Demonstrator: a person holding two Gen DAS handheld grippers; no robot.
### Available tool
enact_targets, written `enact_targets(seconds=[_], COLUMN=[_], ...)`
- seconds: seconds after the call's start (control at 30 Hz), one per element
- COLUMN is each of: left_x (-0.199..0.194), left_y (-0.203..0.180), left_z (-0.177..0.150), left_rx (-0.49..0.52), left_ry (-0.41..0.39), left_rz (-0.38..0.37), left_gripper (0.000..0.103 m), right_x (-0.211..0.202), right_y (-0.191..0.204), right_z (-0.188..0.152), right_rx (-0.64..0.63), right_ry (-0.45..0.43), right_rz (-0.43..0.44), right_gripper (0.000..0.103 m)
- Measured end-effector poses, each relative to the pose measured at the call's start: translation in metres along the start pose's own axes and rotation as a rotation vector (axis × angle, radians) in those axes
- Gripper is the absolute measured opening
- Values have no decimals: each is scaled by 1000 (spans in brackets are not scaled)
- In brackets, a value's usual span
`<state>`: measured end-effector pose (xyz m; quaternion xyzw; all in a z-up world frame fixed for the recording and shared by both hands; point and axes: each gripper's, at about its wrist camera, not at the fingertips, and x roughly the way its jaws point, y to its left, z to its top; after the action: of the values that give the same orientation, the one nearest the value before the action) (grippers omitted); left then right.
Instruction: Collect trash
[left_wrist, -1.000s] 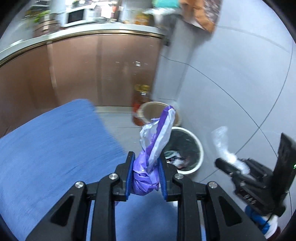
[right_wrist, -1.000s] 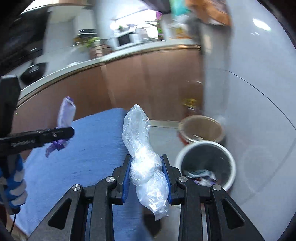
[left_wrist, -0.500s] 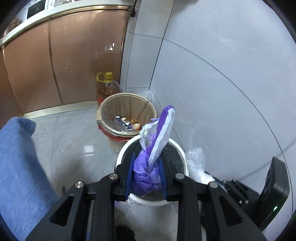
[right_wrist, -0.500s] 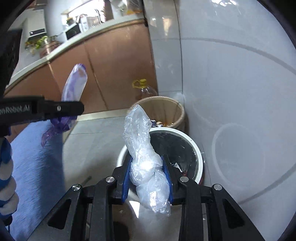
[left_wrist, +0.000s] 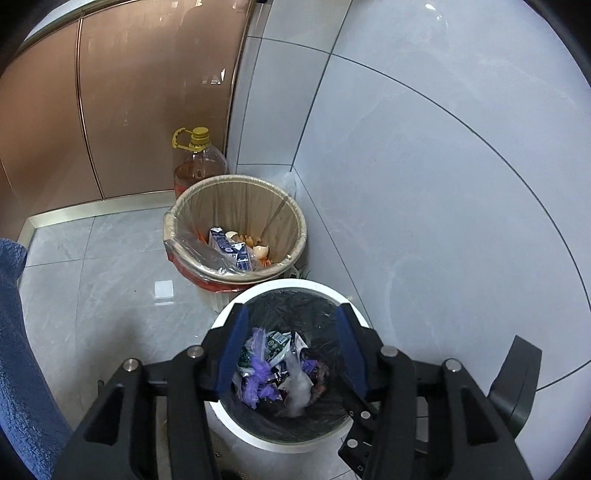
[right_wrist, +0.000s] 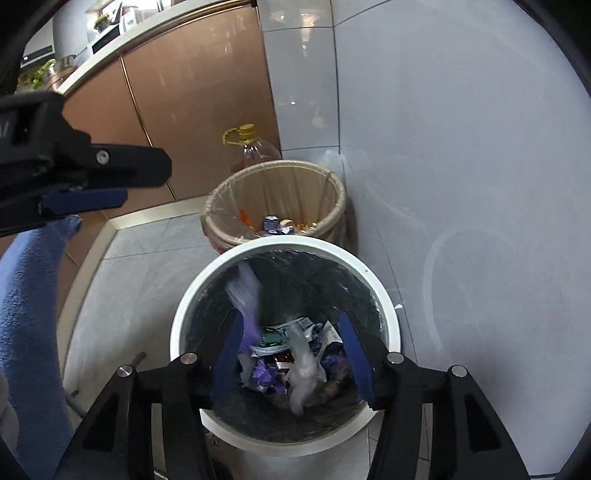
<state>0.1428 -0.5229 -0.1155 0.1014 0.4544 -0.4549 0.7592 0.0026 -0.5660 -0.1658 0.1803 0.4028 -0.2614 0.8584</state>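
**Trash dropped into the white bin**

Trash released: left gripper (left_wrist: 290, 345) and right gripper (right_wrist: 293, 352) jaws just opened, nothing between them. Purple bag (left_wrist: 255, 384) and clear bag (left_wrist: 299, 387), clamped a moment ago, now inside near white bin (left_wrist: 295, 286). Drop step judged done. Count: two grippers, two bins, far beige bin (left_wrist: 236, 184), one oil bottle (left_wrist: 199, 162) behind.

Both grippers' jaws apart, empty.

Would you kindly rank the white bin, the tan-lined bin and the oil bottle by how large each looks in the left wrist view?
1. white bin and tan-lined bin: look roughly alike; the white one is nearer the camera and partly hidden, so unranked.
2. oil bottle: clearly smallest.
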Motion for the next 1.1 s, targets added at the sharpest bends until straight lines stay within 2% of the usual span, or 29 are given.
enact_targets(seconds=[0.13,0.3,0.6,0.7,0.87,1.1], left_x=[-15,-53,-154,-195,-254,-329], left_y=[1,3,-2,-1,6,19], left_z=[-3,-12,-47,-67,-102,-154], left_rx=[-12,-27,-30,-37,-54,-85], left_ry=[-28,-86,-238,-314,-395,-481], left_rz=[9,55,145,189,277,424], left_gripper=[48,49,58,59,61,61], right_x=[-11,-35,-114,-148,-196,-247], right_y=[3,10,35,47,71,99], right_z=[-4,-7,-10,-13,-24,-41], right_rx=[3,9,16,-1,-52,-101], right_ry=[-7,-38,-162,-213,-280,-356], right_rz=[1,15,37,40,47,76], right_gripper=[57,63,80,89,103,103])
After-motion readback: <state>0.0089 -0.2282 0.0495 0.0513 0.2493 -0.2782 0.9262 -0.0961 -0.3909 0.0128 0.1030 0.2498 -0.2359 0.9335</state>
